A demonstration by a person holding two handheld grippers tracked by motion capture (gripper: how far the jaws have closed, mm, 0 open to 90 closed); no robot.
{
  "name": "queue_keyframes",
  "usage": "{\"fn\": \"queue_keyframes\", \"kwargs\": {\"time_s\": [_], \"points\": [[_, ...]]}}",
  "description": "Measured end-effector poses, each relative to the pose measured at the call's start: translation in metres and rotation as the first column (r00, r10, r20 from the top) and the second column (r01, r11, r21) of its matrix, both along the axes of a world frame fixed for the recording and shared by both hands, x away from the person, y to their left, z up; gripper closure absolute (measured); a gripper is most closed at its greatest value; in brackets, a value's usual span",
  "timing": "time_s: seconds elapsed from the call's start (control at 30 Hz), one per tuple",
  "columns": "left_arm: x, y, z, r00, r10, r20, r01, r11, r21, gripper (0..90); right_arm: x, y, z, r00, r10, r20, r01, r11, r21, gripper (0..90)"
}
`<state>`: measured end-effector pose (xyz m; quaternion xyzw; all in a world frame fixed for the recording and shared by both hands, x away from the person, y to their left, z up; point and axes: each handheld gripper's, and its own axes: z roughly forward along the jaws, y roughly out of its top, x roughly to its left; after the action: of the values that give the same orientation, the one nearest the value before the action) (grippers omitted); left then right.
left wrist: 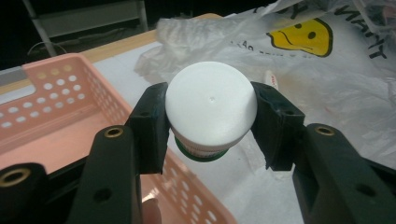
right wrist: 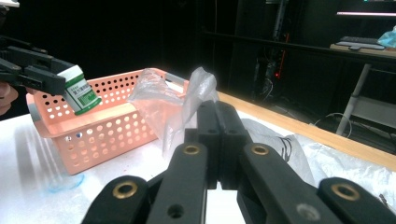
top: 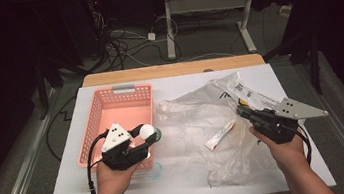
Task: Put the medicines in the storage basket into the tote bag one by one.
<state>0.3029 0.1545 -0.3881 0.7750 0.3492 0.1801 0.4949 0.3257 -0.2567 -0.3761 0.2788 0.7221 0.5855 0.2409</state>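
The left gripper (left wrist: 211, 126) clamps the white-capped bottle (left wrist: 211, 109) between its fingers (left wrist: 150, 123), above the pink basket's (top: 93, 121) right rim; the right gripper (right wrist: 218, 135) is clenched on the plastic bag (right wrist: 198, 91).

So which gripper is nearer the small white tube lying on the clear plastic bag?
The right gripper: it pinches the clear plastic bag just right of the small white tube. The left gripper holds a white-capped bottle by the pink perforated basket, farther off.

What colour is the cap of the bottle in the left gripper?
White; the cap shows best in the left gripper view.
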Motion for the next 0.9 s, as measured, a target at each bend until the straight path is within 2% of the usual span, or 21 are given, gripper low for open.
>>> {"fn": "queue_keyframes", "kwargs": {"time_s": [0.53,0.9], "points": [[0.004,-0.028,-0.007,0.9991,-0.039,-0.013,0.040,0.9991,0.012,48.9,-0.001,0.001,0.001,1.0000,0.005,0.003,-0.005,1.000,0.000,90.0],[0.013,-0.054,-0.015,0.9974,-0.064,-0.033,0.065,0.9976,0.025,49.0,-0.003,0.001,0.003,0.9999,0.008,0.007,-0.008,1.000,0.008,90.0]]}}
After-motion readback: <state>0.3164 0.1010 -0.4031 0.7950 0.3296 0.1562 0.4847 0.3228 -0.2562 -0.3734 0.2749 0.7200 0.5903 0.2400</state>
